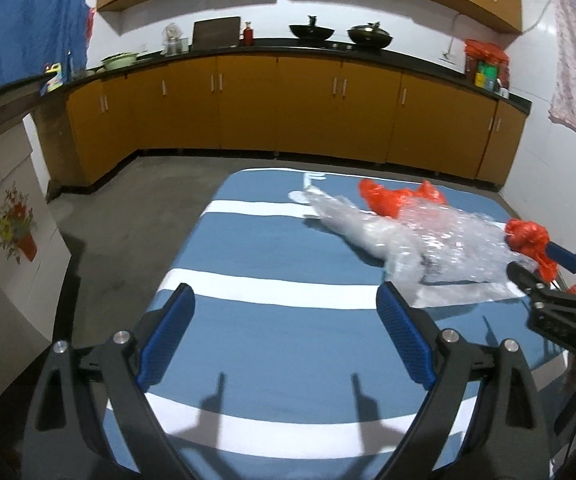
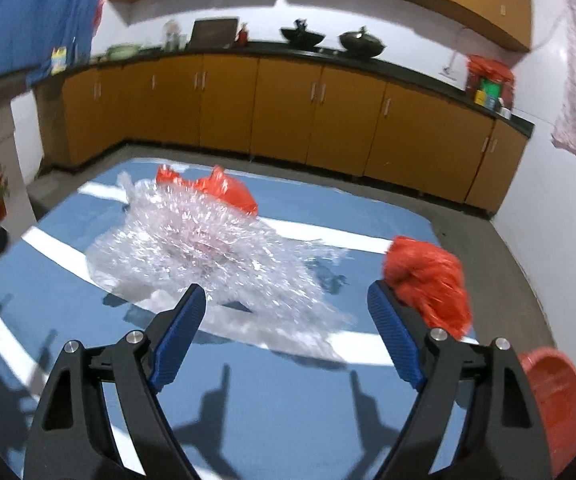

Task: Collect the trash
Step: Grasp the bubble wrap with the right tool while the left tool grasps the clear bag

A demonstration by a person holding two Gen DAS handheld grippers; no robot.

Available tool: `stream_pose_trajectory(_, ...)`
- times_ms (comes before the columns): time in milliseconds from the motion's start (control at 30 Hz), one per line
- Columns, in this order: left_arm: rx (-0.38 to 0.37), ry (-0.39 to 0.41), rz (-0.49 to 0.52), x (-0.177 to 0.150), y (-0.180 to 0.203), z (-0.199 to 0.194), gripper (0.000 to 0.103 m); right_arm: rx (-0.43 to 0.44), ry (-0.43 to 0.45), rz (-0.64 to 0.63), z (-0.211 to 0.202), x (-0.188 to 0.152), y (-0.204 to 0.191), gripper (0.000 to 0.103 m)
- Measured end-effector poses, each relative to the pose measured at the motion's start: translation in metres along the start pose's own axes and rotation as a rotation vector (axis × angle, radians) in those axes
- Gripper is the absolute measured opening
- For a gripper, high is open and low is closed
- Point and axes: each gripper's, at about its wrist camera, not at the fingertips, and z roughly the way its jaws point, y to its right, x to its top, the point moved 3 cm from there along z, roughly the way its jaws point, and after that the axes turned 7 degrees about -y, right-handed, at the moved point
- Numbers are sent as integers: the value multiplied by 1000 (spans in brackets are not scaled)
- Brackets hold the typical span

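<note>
No writing can be read anywhere. A crumpled clear plastic wrap [image 2: 208,248] lies on a blue-and-white striped mat [image 1: 288,344], with a red plastic bag [image 2: 228,192] tucked at its 12 o'clock edge. The right hand-held gripper [image 2: 286,304] has jaws apart, nothing between them; the wrap sits at its 11 o'clock, and a second red bag [image 2: 427,280] touches its right finger. The left hand-held gripper [image 1: 286,304] is also spread, empty, with the wrap at 1 o'clock.

striped cloth [image 1: 272,264]: blue-white, centre | cabinets [image 1: 248,100]: orange, 12 o'clock | two woks [image 1: 311,32]: on dark counter [image 1: 407,56], 12 o'clock | flower decal [image 1: 14,224]: 9 o'clock
</note>
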Motion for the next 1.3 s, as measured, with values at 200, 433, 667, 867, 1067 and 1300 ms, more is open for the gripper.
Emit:
stream_pose_trajectory(200, -22, -16, -34, 3, -10, 11, 90, 29, -86, -64, 20, -2, -7, 26)
stream_pose_trajectory(433, -118, -40, -9, 13, 15, 28, 85, 92, -62, 30, -6, -19, 9, 8)
stream_pose_trajectory(667, -182, -85, -1, 27, 50, 52, 78, 17, -12, 154, -57, -52, 40, 8)
stream_pose_trajectory(867, -150, -157, 66, 34, 88, 89, 67, -39, -27, 249, -74, -79, 65, 8)
stream_pose_trajectory(1067, -175, -238, 44, 25, 88, 111, 23, -41, -15, 273, -83, -82, 74, 8)
stream_pose_trajectory(1300, -191, -164, 81, 20, 80, 72, 9, -25, 24, 267, -101, -84, 70, 8)
